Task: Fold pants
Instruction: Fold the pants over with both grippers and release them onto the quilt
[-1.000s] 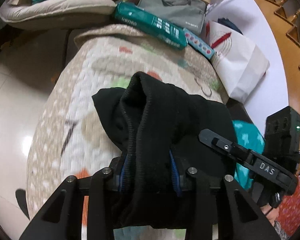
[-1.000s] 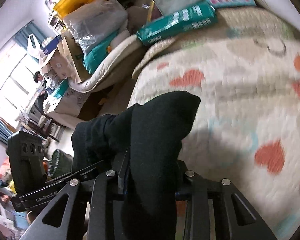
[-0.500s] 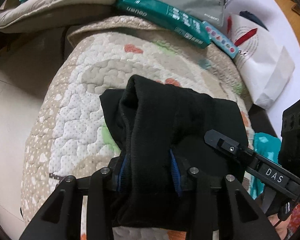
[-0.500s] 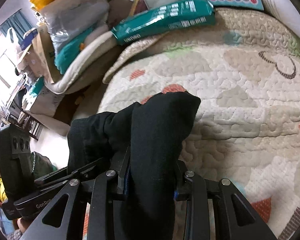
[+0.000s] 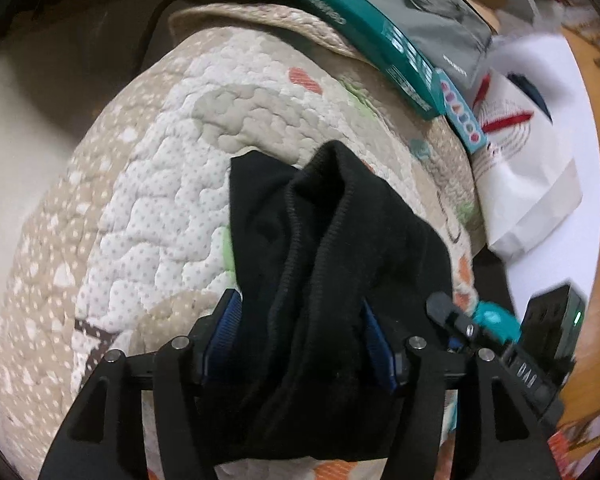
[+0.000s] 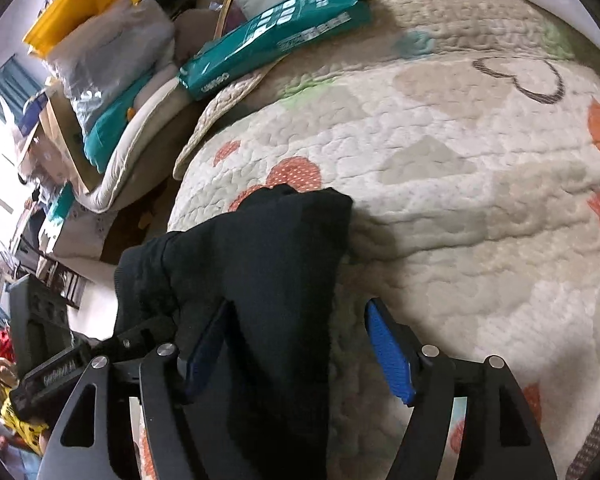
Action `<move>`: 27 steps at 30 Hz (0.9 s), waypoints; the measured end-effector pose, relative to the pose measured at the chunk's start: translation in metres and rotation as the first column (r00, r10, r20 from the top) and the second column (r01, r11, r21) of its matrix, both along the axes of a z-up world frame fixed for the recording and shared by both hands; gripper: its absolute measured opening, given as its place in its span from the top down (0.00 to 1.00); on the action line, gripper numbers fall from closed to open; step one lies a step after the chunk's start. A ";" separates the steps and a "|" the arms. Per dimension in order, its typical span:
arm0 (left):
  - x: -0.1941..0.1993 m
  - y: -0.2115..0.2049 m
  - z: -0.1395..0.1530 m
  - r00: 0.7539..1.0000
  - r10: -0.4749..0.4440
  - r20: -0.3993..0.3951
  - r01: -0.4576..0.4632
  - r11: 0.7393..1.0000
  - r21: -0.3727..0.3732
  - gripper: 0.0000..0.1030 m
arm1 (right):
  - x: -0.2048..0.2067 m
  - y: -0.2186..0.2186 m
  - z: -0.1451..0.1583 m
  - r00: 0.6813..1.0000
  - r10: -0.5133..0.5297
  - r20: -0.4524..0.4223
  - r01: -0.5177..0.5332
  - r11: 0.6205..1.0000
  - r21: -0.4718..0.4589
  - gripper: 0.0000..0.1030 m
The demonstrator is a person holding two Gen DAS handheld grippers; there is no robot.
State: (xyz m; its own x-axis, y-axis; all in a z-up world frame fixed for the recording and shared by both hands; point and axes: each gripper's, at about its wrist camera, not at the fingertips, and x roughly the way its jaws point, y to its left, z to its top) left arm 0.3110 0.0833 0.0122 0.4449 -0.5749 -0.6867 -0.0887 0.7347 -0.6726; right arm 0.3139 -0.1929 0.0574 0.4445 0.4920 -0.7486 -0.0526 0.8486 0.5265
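Observation:
The black pants (image 5: 332, 264) lie bunched on a quilted mat (image 5: 148, 184) with coloured hearts. My left gripper (image 5: 300, 320) has its blue pads spread a little, and a thick fold of the ribbed black fabric still fills the gap between them. In the right wrist view, my right gripper (image 6: 296, 344) stands wide open; the pants (image 6: 268, 280) drape over its left pad (image 6: 204, 352), and its right pad (image 6: 388, 356) is bare above the mat (image 6: 460, 184). Each gripper shows at the edge of the other's view.
A teal package (image 5: 372, 36) and a grey bag (image 5: 428, 12) lie along the mat's far edge, with a white paper bag (image 5: 528, 168) to the right. In the right wrist view, a cushion (image 6: 140, 128) and piled boxes and bags (image 6: 80, 40) stand at the left.
Both grippers lowered the pants onto the mat. The right gripper's jaws opened wide and let go of the fabric. The left gripper's pads have widened a little.

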 end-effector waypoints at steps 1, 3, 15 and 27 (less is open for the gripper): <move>-0.001 0.003 0.000 1.000 0.013 -0.009 -0.013 1.000 -0.020 0.42 | -0.005 -0.003 0.002 1.000 -0.002 0.002 0.002 1.000 0.000 0.27; -0.004 0.010 0.001 0.999 0.044 -0.027 -0.045 0.998 -0.050 0.40 | -0.017 -0.007 0.008 1.000 -0.002 0.009 0.002 1.000 -0.004 0.27; -0.083 0.026 0.046 0.998 0.063 0.018 -0.065 0.965 0.254 0.39 | -0.109 -0.022 0.035 1.000 -0.008 0.014 0.008 0.999 -0.044 0.27; -0.223 -0.025 0.075 0.946 0.048 0.322 -0.241 0.769 0.592 0.19 | -0.228 0.006 0.049 0.992 -0.012 0.123 0.032 0.987 -0.160 0.24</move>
State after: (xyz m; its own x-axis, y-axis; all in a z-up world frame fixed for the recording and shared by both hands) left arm 0.0879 0.0584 0.0874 0.7095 0.0174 -0.7044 -0.1136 0.9894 -0.0900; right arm 0.0856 -0.1868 0.1062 0.5461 0.3583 -0.7572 -0.0879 0.9234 0.3736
